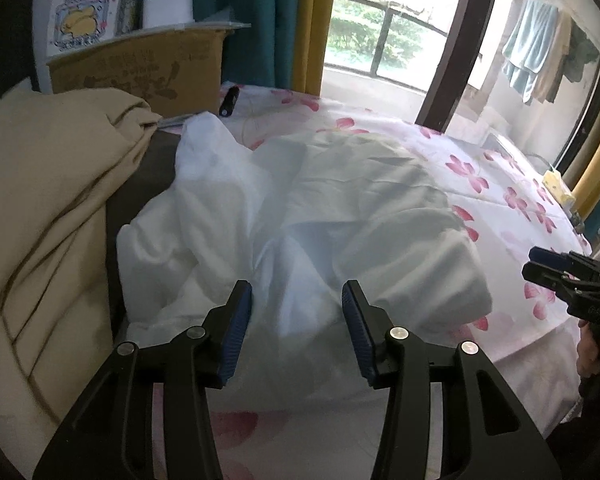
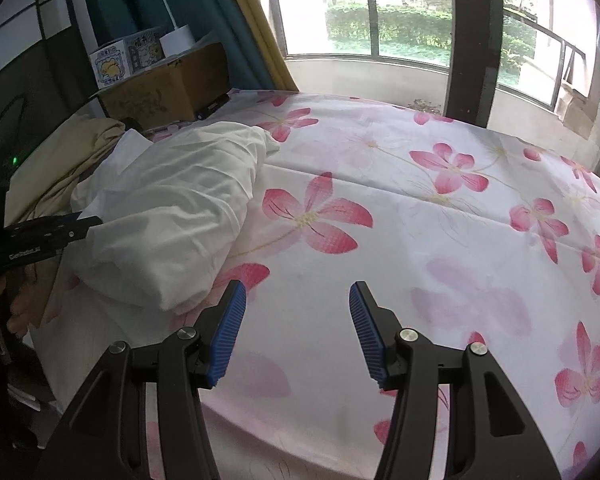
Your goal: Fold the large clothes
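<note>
A large white garment [image 1: 300, 208] lies crumpled in a heap on the flowered bed sheet [image 1: 500, 184]. It also shows in the right wrist view [image 2: 172, 208] at the left side of the bed. My left gripper [image 1: 297, 312] is open and empty, just above the near edge of the heap. My right gripper [image 2: 297, 308] is open and empty over bare flowered sheet [image 2: 420, 220], to the right of the garment. The right gripper also shows in the left wrist view [image 1: 540, 268] at the right edge. The left gripper shows in the right wrist view [image 2: 80, 224] at the left edge.
A beige quilt [image 1: 48, 208] is piled left of the garment. A cardboard box [image 1: 140, 68] with a printed carton and a white lamp base stands at the bed's far left. A black object [image 1: 229, 101] lies near it. A window and curtains are behind the bed.
</note>
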{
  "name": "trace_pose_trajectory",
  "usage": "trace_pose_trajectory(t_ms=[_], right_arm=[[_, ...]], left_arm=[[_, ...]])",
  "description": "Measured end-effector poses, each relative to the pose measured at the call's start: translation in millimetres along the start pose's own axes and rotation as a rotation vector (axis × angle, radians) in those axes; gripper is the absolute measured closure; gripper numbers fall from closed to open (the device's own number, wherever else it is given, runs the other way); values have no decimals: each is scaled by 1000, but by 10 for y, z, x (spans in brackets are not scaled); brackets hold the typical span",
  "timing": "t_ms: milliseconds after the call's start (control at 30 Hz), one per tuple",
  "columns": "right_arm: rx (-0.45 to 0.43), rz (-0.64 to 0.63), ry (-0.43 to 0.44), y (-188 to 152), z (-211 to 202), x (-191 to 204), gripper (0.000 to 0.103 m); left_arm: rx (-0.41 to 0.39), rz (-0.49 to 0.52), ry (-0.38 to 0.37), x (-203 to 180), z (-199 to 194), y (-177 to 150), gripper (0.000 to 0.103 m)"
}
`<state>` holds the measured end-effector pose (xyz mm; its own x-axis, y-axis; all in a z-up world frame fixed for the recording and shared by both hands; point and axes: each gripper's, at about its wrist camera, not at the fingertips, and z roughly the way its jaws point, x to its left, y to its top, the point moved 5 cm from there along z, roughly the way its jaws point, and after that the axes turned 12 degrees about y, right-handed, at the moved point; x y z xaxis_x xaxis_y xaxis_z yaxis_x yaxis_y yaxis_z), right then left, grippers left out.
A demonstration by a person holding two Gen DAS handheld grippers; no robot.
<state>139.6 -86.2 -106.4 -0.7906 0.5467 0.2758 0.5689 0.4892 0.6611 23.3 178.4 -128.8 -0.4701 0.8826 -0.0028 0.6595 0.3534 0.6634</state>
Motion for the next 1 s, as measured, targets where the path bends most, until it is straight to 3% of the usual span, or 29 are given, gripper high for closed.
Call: trace_pose_trajectory(t_ms=[300, 733, 1000], right_arm=[[-18, 19, -41, -157, -261, -105, 49], [-84, 80, -140, -301, -765, -415, 44], [-130, 110, -215, -366, -1134, -649, 42]], left_arm=[[-101, -14, -40, -213, -383, 104, 53], [-150, 27, -104, -696, -574, 234, 53], [-180, -5, -113, -909, -759, 350, 53]])
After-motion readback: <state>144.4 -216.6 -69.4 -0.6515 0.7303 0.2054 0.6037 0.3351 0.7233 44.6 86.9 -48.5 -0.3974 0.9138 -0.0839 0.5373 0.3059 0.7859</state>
